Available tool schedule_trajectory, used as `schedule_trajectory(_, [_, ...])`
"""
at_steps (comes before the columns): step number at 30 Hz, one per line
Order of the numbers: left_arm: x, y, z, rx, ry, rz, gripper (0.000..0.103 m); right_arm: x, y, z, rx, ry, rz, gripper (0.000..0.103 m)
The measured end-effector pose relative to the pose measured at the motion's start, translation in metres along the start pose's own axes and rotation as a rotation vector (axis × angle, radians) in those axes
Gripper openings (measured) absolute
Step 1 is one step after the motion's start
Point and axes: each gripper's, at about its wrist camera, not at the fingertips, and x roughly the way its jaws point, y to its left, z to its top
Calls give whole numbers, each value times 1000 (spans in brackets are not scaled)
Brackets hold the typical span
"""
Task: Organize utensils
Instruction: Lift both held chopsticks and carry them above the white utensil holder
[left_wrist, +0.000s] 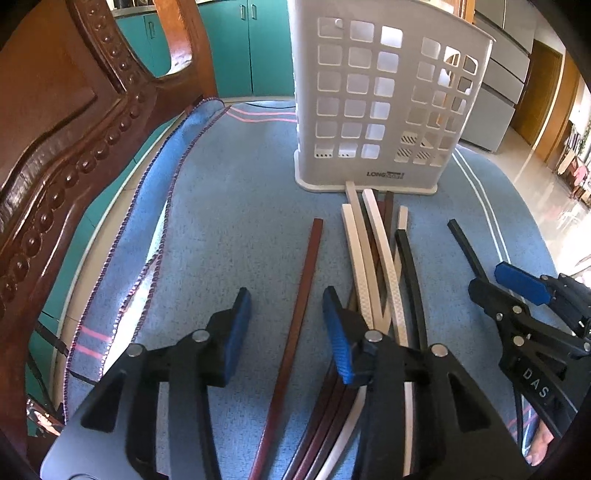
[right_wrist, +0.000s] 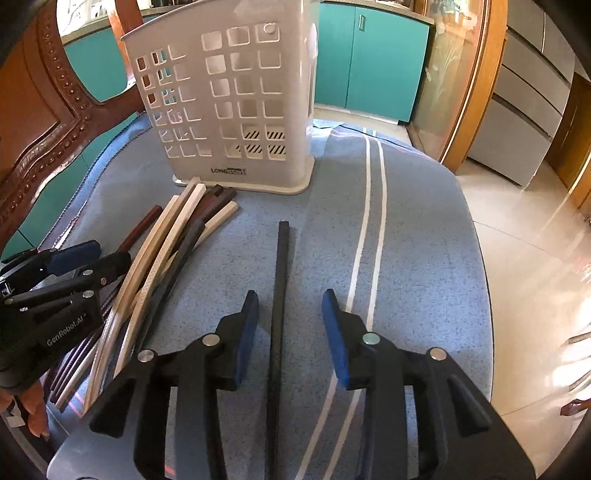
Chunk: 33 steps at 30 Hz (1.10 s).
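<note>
Brown and slim, one chopstick lies by itself on the blue cloth, running between the parted blue pads of the left claw, which press on nothing. A black chopstick lies the same way between the spread pads of the right claw, also untouched. Both sticks look stiff, light and square-edged, probably smooth enough to slip or roll, so a pinch across the flat sides near mid-length seems the steadiest hold. Between the two singles sits a loose pile of chopsticks, cream, brown and black, some cream ones with a woven-looking texture, their far ends touching the base of the white holder. That holder is hard plastic, upright, with square cut-outs in its walls. Beneath the woven, pink-striped cloth is the counter; a carved wooden chair stands beside it.
</note>
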Motion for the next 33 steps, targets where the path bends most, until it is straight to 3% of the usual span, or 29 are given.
schedule_trajectory(3, [0,1,-1,1,-5,-9,21,0,0,1,11,3,34,7])
schedule_trajectory(6, [-1,-1,-2,-2,-5,-22,10,-1,-4,2,34,1,66,7])
schedule_trajectory(10, [-7,2,-2,-23,-16,-39,9,-15,-7,4,46,-49,119,6])
schedule_trajectory(16, [-46,19,-3,-55,-97,-88,7,-69,-14,9,35,-209,233,6])
schedule_trajectory(25, [-157,29,19,-56,-376,-187,7,-156,-42,44,115,-437,362,6])
schedule_trajectory(30, [-210,36,60,-73,-550,-244,7,-193,-47,86,138,-576,400,7])
schedule_trajectory(33, [-230,43,88,-113,-633,-274,7,-212,-53,113,167,-704,403,7])
